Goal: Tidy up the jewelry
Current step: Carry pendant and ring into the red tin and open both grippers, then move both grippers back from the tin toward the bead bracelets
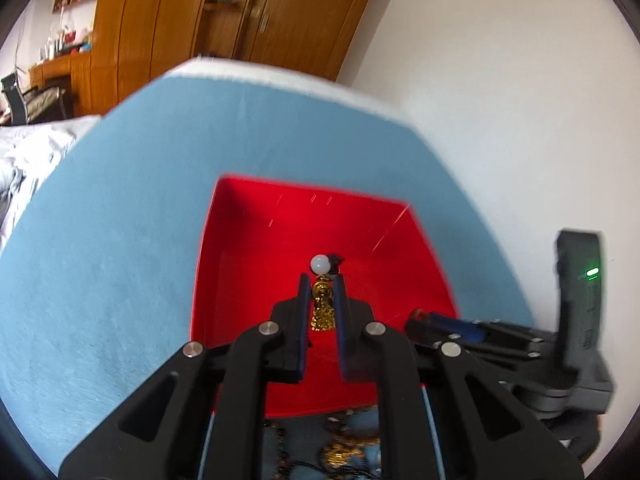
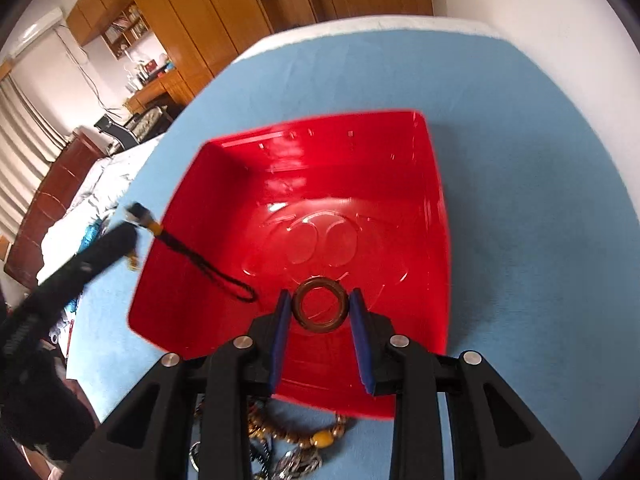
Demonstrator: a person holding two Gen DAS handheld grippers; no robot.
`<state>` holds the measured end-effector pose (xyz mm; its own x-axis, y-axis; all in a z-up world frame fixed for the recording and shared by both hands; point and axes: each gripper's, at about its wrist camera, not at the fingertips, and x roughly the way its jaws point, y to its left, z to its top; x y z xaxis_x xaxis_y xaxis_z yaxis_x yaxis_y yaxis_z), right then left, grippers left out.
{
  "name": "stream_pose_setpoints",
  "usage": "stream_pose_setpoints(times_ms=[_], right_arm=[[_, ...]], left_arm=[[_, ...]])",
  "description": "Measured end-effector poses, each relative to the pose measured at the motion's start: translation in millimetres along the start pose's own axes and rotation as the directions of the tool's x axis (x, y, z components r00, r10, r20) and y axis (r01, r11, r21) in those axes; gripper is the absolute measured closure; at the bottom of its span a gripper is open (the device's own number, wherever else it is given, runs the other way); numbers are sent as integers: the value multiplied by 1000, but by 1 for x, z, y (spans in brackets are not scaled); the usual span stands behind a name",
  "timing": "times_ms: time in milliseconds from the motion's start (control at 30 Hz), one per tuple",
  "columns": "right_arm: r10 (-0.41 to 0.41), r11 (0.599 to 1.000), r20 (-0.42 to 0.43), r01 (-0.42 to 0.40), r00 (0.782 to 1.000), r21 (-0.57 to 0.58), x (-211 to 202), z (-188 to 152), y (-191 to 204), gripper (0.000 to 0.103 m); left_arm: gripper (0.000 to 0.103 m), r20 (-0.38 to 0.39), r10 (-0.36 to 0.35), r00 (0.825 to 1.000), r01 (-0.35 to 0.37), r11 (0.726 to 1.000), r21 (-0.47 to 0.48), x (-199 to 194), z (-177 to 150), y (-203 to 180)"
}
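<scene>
Left wrist view: left gripper (image 1: pixel 321 280) clamped on gold pendant (image 1: pixel 322 306) with white bead (image 1: pixel 320 264), centre frame, over red tray (image 1: pixel 248 264).

Right wrist view: right gripper (image 2: pixel 320 300) clamped on brown ring (image 2: pixel 319 305), lower centre, over tray (image 2: pixel 400 208). Beaded bracelet (image 2: pixel 304 434) on blue cloth (image 2: pixel 540 240), bottom.

Both wrist views look steeply down, close over the red tray (image 1: pixel 256 248) (image 2: pixel 404 184) on the blue tabletop (image 1: pixel 120 208) (image 2: pixel 520 160). They share it, the wardrobe (image 1: pixel 224 8) (image 2: pixel 224 12) behind.
</scene>
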<state>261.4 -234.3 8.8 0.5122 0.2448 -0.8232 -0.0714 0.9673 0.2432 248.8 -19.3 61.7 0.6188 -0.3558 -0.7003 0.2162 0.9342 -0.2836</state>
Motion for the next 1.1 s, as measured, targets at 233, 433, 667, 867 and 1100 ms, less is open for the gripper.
stream_pose_setpoints(times_ms=[233,433,667,867,1100], right_arm=[[-27,1000,-36,27,999,8,19,-2,-10,73],[-27,1000,-17,27,999,9,11,-3,-13,73],[3,1000,8,-3,1000,10,-10,-8,-9,73],[21,1000,38,-21,999,-11,-37,-25,-4,72],[46,999,32,-45,998,-24,-50,-59,2,72]], left_arm=[[89,-97,85,992,-83,996,22,38,-2,2],[86,-111,115,987,-115,993,8,38,3,7],[86,-89,142,986,-141,990,18,1,-3,12],[86,-109,192,975,-186,981,63,-29,-29,24],[86,-182,198,963,-187,979,76,-28,-66,36]])
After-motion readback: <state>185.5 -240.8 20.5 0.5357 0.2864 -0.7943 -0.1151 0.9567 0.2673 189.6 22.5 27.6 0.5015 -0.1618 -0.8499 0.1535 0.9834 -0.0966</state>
